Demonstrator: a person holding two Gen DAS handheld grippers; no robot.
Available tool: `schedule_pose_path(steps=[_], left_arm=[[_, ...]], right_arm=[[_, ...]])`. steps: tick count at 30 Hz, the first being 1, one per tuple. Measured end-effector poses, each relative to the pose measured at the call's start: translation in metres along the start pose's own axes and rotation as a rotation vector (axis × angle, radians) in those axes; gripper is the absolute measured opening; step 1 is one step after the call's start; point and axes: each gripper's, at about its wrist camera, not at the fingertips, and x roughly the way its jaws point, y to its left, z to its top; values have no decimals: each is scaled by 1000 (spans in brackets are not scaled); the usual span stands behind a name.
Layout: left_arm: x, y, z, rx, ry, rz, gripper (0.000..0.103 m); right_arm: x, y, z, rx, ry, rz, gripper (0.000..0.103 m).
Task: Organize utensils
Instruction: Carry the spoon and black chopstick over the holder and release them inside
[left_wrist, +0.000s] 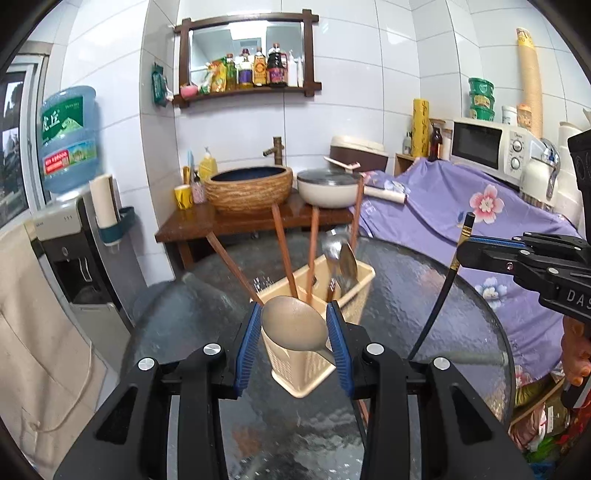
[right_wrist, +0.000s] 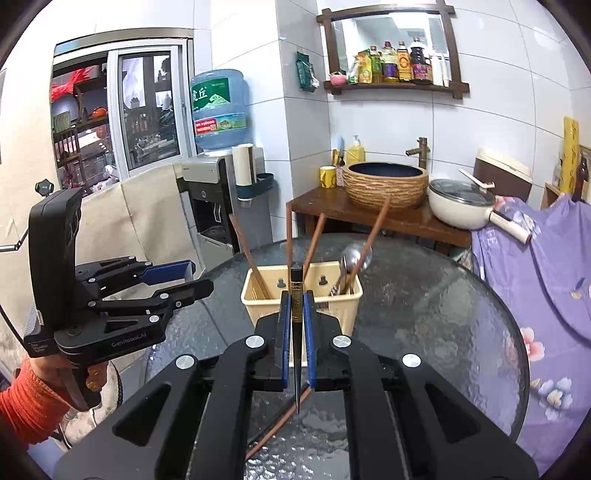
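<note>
Risk: the spoon (left_wrist: 293, 324) is pinched only across its bowl by the left gripper (left_wrist: 295, 334), so it may pivot or slip on the way to the holder (left_wrist: 317, 325). The black chopstick (right_wrist: 296, 332), clamped upright in the nearly closed right gripper (right_wrist: 296, 339), could strike the wooden chopsticks (right_wrist: 314, 240) already inside. Both grippers tilt slightly downward above the near edge of the tabletop (right_wrist: 424, 314), facing the holder at its centre.

The left gripper (right_wrist: 192, 280) reads "GenRoboLAI"; the water jug (right_wrist: 218, 107) bears "丘".
</note>
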Motion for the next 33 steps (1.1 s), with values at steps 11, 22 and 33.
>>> schedule_pose_path(steps=[11,22,33], left_arm=[[-15,26,80,0,-111,118,36],[28,26,79,59,-44,189,36],[73,13,33,79,65,176,36]], right_arm=[[-15,-9,112,26,-57,55,7],[20,-15,135,-19,-105,-66,8],[81,-25,75,20,4,-78,8]])
